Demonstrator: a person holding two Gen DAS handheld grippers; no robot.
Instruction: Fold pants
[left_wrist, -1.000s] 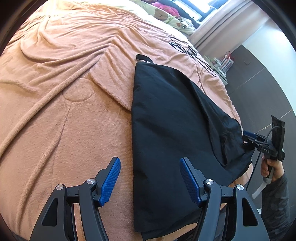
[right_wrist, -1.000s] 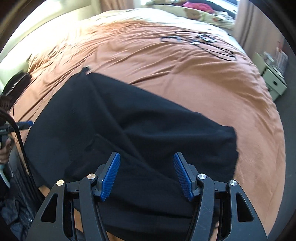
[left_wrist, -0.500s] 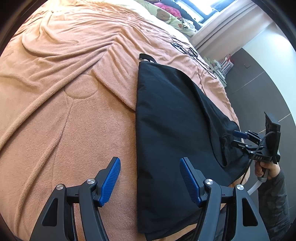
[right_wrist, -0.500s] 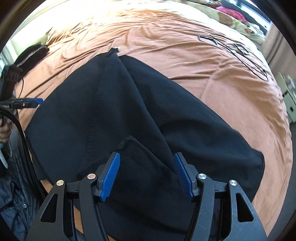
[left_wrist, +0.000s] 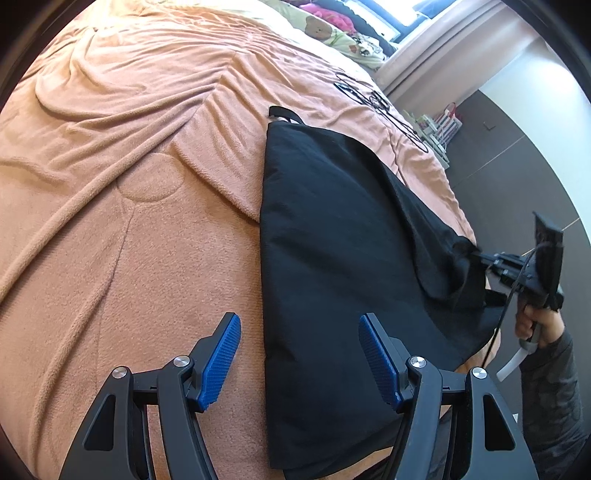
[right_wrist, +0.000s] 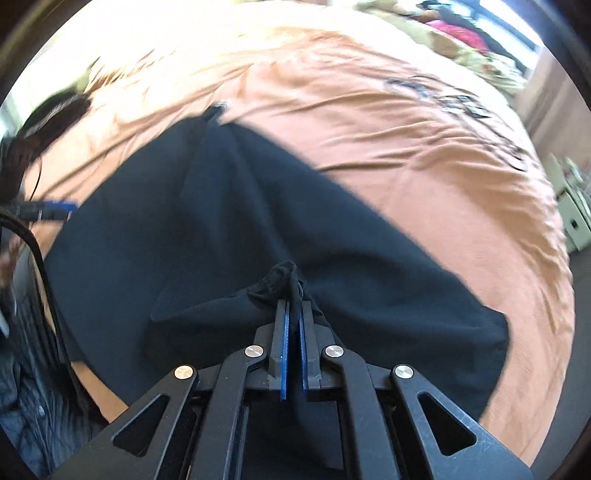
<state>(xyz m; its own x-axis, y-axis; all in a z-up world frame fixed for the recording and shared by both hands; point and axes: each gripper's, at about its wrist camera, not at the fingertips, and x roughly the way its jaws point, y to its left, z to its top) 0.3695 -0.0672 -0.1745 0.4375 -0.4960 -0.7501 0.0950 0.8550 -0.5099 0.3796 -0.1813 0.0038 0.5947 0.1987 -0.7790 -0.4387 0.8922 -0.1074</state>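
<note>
Black pants (left_wrist: 332, 258) lie spread on an orange blanket, one side folded over itself. My right gripper (right_wrist: 293, 306) is shut on a bunched edge of the pants (right_wrist: 258, 229) near the bed's front edge; black cloth sticks out between its blue pads. In the left wrist view the same right gripper (left_wrist: 476, 254) shows at the right, pinching the cloth, with a hand on its handle. My left gripper (left_wrist: 299, 350) hovers open above the pants' left edge, one pad over the blanket and one over the cloth, nothing between its fingers.
The orange blanket (left_wrist: 129, 166) covers the bed and is wrinkled at the left. Black cables (left_wrist: 369, 96) lie on its far side, with pillows and clothes (left_wrist: 332, 26) by the window. A dark floor (left_wrist: 517, 166) and a small shelf (left_wrist: 439, 129) lie to the right.
My right gripper has closed on the pants' edge and bunched the cloth up. It shifted sideways and rolled a little. The left gripper has kept still and open.
</note>
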